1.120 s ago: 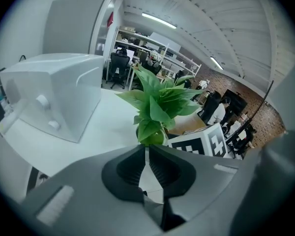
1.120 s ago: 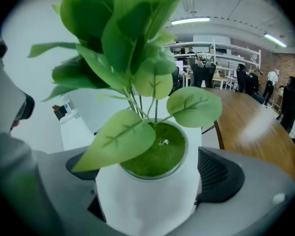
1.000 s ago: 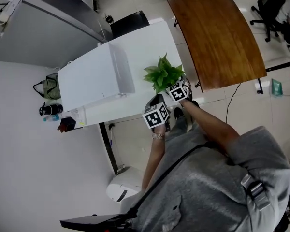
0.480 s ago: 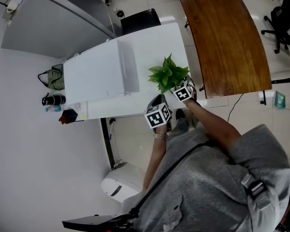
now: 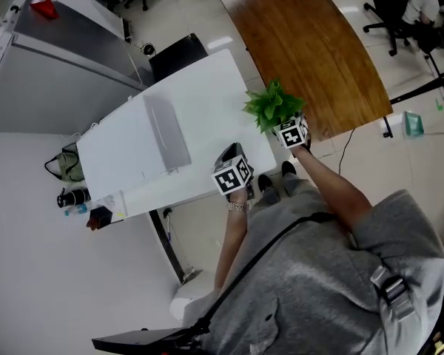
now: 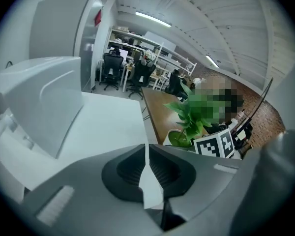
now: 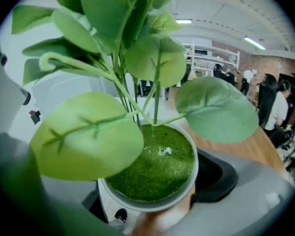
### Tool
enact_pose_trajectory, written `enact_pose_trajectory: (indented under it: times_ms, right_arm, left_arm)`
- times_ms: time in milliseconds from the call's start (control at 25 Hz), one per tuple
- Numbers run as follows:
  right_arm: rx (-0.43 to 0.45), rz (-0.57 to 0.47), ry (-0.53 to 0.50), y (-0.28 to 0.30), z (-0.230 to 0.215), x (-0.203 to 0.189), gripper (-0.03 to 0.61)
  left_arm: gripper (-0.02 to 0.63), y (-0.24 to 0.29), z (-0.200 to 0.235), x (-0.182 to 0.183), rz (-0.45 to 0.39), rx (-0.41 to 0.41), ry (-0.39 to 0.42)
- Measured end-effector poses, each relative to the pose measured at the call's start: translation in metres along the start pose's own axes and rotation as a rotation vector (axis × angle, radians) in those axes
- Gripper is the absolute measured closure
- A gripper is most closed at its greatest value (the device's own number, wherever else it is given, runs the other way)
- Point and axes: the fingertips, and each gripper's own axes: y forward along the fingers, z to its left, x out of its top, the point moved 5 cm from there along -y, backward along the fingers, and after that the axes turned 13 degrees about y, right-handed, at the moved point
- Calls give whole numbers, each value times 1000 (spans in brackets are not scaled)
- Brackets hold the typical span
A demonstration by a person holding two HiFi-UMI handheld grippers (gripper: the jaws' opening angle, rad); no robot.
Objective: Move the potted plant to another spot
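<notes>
The potted plant (image 5: 272, 105), green leaves in a small white pot (image 7: 148, 208), hangs in the air off the white table's (image 5: 207, 102) right corner, beside the wooden table (image 5: 311, 50). My right gripper (image 5: 284, 123) is shut on the pot. In the right gripper view the dark right jaw presses the pot's side, and a big leaf (image 7: 88, 136) hides the left jaw. My left gripper (image 5: 231, 170) hovers over the white table's near edge, left of the plant. Its pads (image 6: 160, 167) meet with nothing between them (image 6: 146, 156).
A white box-shaped machine (image 5: 133, 146) takes up the left half of the white table. A grey cabinet (image 5: 59, 72) stands beyond it. A bag and bottles (image 5: 66, 180) lie on the floor at left, a white bin (image 5: 189, 302) near my feet, and office chairs (image 5: 396, 13) at far right.
My right gripper has carried the plant rightwards, off the white table's edge towards the wooden table. The left gripper shifted a little the same way, still shut.
</notes>
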Motion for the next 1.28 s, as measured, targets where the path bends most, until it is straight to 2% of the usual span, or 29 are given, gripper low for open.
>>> enact_pose_trajectory:
  times_ms: [160,280,560,800,1040,1280]
  right_arm:
    - [-129,17,90,-13,-82,-15,31]
    - [-162,16,101,-18,-111,-23,31]
    - [-138,-30,77,-18,-117,-25,12]
    - [-140,29,49,-30,-119,-39,5]
    - [-166,34,120,-47,-128,-60,5]
    - [-194,-10,154,-80,-127,-74,8]
  left_arm:
    - [577,14,-27,11,9,-50,56]
    - [577,18,-41,15,13,-73,90]
    - [577,17,-53,14,36,-74,121]
    - [577,14,-58,15,25,-92,137]
    - [577,14,-64,15,8,-123,149]
    - [577,15,-74,13,-1,-167,168]
